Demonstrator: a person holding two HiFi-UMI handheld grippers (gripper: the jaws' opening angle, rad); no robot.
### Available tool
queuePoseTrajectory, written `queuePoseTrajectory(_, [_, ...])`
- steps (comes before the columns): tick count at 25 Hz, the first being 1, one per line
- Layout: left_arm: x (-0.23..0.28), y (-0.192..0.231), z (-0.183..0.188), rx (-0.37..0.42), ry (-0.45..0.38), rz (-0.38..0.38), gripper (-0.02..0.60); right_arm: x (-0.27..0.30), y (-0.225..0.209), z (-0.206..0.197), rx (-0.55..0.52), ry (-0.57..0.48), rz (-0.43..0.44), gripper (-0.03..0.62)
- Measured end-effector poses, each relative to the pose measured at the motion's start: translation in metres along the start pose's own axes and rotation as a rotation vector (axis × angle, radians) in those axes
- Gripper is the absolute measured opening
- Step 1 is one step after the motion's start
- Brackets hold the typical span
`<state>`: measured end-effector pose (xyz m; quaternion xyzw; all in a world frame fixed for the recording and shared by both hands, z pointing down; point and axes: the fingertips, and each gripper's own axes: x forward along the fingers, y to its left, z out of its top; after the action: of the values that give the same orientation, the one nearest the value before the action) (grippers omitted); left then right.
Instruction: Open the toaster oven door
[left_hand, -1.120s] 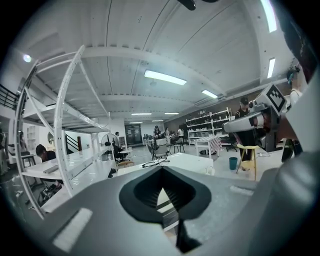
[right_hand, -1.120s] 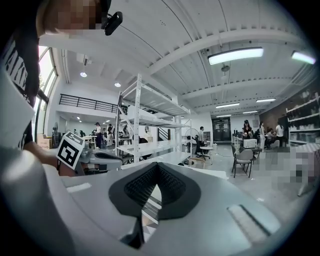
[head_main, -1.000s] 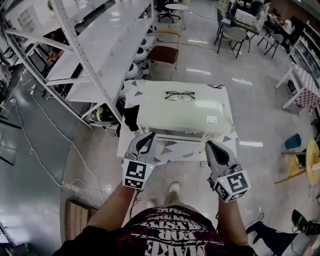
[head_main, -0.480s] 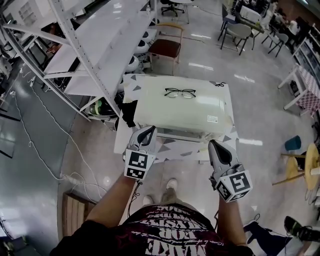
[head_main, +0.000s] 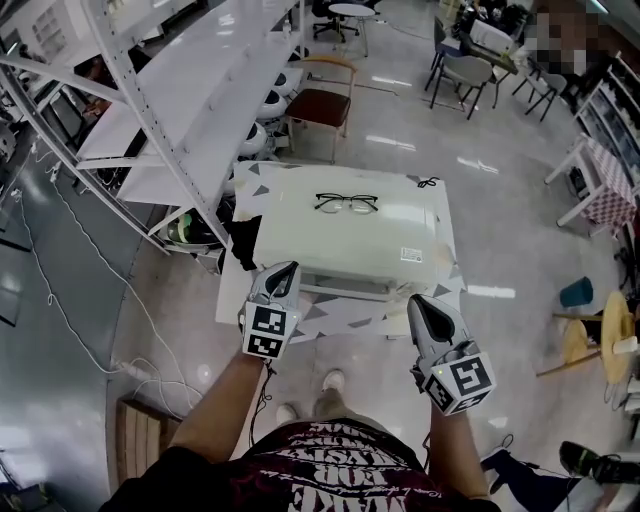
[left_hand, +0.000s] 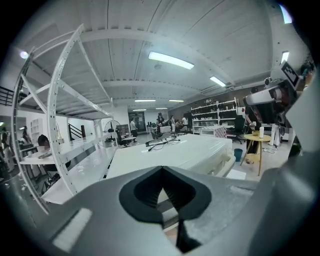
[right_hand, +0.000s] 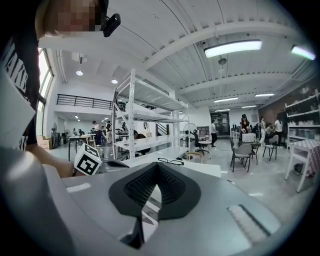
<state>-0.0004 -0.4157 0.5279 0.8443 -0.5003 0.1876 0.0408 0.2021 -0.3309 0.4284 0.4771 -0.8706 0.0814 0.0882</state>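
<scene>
The white toaster oven stands on a small table, its front side facing me, with a pair of black glasses lying on its top. My left gripper hovers at the oven's front left corner, shut on nothing. Lower, off the front right corner, my right gripper is also shut and empty. The left gripper view looks over the shut left gripper along the oven top to the glasses. The right gripper view shows the right gripper, the glasses and the left gripper's marker cube.
A tall white shelving rack runs along the left of the table. A chair with a dark red seat stands behind it. Cables trail on the glossy floor at left, by a wooden pallet. My feet are just before the table.
The view has shifted a little. Both grippers stay shut in front of the oven; the right one sits slightly lower and nearer to me than before.
</scene>
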Motion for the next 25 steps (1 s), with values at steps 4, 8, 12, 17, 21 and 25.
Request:
queuePoseTrajectory(4, [0.007, -0.003, -0.008, -0.003, 0.019, -0.013, 0.0, -0.004, -0.003, -0.002, 0.004, 0.01, -0.011, 0.026])
queuePoseTrajectory(8, [0.01, -0.004, -0.016, 0.007, 0.023, -0.023, 0.002, -0.007, -0.001, -0.002, -0.001, 0.005, -0.016, 0.026])
queuePoseTrajectory(12, [0.012, -0.005, -0.015, 0.025, 0.0, -0.026, 0.002, -0.01, 0.004, 0.0, -0.005, -0.002, -0.024, 0.026])
queuePoseTrajectory(17, [0.013, -0.016, -0.03, 0.101, 0.062, -0.079, 0.0, -0.016, 0.014, 0.003, -0.01, -0.013, -0.029, 0.026])
queuePoseTrajectory(21, [0.012, -0.026, -0.038, 0.176, 0.1, -0.11, 0.0, -0.021, 0.024, 0.004, -0.01, -0.02, -0.034, 0.026])
queuePoseTrajectory(25, [0.011, -0.027, -0.04, 0.165, 0.123, -0.158, 0.0, -0.025, 0.034, 0.003, 0.003, -0.023, -0.038, 0.027])
